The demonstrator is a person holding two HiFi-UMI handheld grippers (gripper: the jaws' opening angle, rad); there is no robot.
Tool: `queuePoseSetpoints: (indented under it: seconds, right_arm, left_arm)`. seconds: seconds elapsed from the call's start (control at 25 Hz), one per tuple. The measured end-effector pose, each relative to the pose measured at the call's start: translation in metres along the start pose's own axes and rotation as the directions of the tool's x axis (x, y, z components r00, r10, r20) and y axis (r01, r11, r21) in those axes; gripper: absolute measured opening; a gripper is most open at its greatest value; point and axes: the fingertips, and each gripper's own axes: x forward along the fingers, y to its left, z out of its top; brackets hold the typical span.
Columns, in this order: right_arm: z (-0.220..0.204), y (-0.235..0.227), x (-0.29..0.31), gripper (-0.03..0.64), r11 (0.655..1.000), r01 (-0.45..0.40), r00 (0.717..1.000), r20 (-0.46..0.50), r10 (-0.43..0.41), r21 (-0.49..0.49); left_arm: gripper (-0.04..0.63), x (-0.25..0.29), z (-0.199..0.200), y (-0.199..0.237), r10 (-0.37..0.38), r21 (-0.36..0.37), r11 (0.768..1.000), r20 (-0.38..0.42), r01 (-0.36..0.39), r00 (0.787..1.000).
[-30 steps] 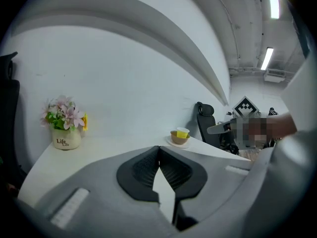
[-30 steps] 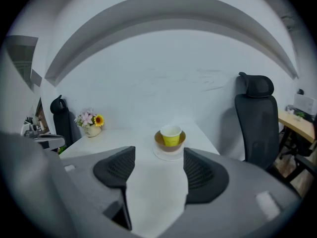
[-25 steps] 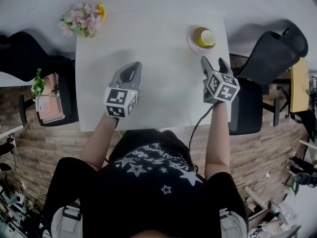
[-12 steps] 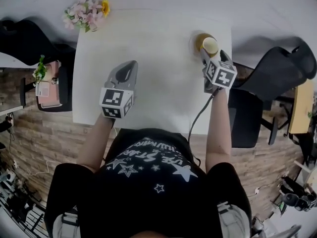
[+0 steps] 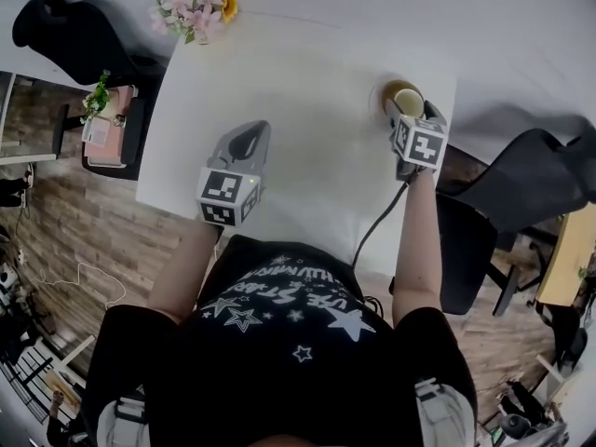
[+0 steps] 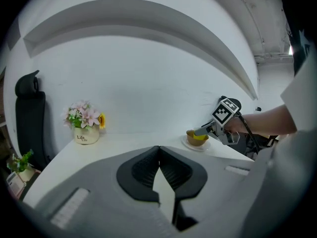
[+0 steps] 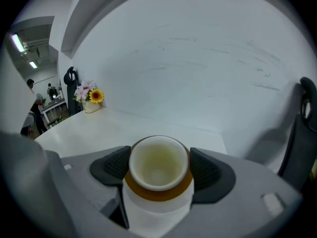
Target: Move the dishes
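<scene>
**Right gripper on the cup at the far corner**

And here we are at the far right corner of the white surface [image 5: 298, 91]. The right gripper [image 5: 407, 110] is reaching over the saucer [image 6: 190, 144], and the cup [image 7: 158, 167] sits squarely between its fingers [image 7: 111, 167]. The dark pads look pressed to the cup on both sides, just under the pale rim. So the grip reads as closed on the cup, though I cannot judge how firmly. From the other gripper's view, the cup appears to be sitting on the saucer.

Over on the left, the left gripper [image 5: 253, 128] hangs above the near middle of the surface. Its fingers meet at the tips with nothing between them. A pot of flowers [image 5: 193, 9] stands at the far left corner, well clear of the action.

Now, how will this cup handle? It looks like glazed ceramic: stiff, light, empty inside, and breakable if it drops. That round, smooth wall is likely slippery, so the hold belongs where it is, across the widest part below the rim. A straight lift should keep it from rocking. The saucer is thin and flat, and a pinch at its rim looks like the only purchase. It may also shift if the cup drags on it.
</scene>
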Motion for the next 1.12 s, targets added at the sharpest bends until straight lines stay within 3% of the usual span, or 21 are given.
queuePoseSetpoints:
  seconds: [0.2, 0.44, 0.88, 1.12]
  right_arm:
    - [-0.003, 0.001, 0.006, 0.369, 1.0, -0.016, 0.999, -0.04, 0.015, -0.022]
    - [0.003, 0.005, -0.008, 0.368, 1.0, -0.024, 0.999, -0.024, 0.025, 0.008]
    - [0.084, 0.031, -0.02, 0.368, 0.996, -0.087, 0.989, 0.121, 0.089, -0.019]
    - [0.106, 0.049, 0.016, 0.368, 0.994, -0.091, 0.992, 0.082, 0.096, -0.055]
  left_arm:
    - [0.009, -0.006, -0.005, -0.005, 0.028, -0.01, 1.0, -0.007, -0.028, 1.0]
    - [0.009, -0.012, -0.005, -0.003, 0.026, -0.024, 0.999, 0.003, -0.026, 1.0]
    - [0.009, -0.007, 0.008, 0.026, 0.041, -0.043, 0.998, 0.05, -0.038, 0.998]
    - [0.009, 0.002, 0.007, 0.043, 0.034, -0.047, 0.998, 0.044, -0.032, 0.998]
